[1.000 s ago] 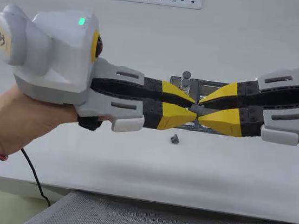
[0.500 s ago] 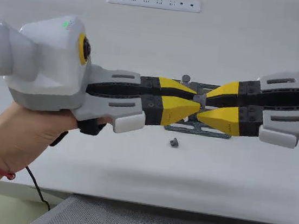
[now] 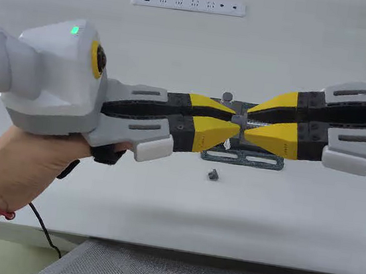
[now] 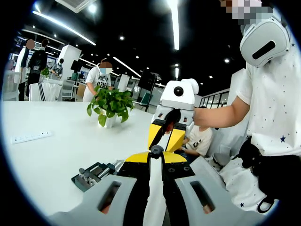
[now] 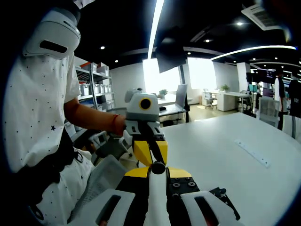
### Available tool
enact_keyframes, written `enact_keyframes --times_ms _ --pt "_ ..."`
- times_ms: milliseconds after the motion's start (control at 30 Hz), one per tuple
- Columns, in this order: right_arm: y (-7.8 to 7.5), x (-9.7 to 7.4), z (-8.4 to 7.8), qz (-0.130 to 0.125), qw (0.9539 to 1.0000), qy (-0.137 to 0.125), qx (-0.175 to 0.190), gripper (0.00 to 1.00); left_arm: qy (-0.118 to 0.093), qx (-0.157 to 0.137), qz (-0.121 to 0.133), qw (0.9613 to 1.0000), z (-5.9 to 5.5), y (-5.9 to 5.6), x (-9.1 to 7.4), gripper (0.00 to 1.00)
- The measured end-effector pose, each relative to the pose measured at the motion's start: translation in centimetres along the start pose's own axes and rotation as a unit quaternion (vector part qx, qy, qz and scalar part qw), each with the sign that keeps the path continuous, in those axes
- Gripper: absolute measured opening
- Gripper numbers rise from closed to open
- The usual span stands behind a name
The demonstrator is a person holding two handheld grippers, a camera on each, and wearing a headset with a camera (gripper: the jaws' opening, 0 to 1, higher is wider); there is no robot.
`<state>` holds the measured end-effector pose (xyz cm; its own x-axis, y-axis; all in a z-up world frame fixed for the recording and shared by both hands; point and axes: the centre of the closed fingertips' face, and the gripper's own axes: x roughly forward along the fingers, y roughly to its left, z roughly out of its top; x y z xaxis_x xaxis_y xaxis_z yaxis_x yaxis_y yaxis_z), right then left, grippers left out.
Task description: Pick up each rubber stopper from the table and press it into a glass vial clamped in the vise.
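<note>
Handover of a small dark-grey rubber stopper (image 3: 239, 120) in the air over the grey metal vise (image 3: 242, 159), fingers of your left gripper (image 3: 234, 120) and right gripper (image 3: 247, 119) both closed on it; next, likely release one side and press down.

white table (image 3: 162, 201) | vise (image 3: 242, 159) (mid-table) | loose rubber stopper (image 3: 213, 174) just in front | power strip (image 3: 189, 3) at far edge
</note>
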<state>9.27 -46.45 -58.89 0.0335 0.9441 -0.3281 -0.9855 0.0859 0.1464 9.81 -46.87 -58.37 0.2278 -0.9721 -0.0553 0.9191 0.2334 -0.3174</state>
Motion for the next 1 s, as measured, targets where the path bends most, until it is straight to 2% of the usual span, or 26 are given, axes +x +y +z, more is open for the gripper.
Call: enact_keyframes --times_ms 267,633,1000 --pt "-0.04 0.00 0.06 0.002 1.0000 -0.001 -0.002 0.08 -0.003 -0.004 -0.001 1.0000 0.02 -0.06 -0.01 0.04" --pt "-0.35 -0.01 0.53 0.000 1.0000 -0.009 -0.001 0.07 -0.025 -0.019 0.000 0.9995 0.45 0.22 -0.33 0.04" --pt "-0.42 0.25 0.04 0.001 1.0000 0.001 0.002 0.06 -0.023 -0.009 0.004 0.9997 0.10 0.46 -0.25 0.05"
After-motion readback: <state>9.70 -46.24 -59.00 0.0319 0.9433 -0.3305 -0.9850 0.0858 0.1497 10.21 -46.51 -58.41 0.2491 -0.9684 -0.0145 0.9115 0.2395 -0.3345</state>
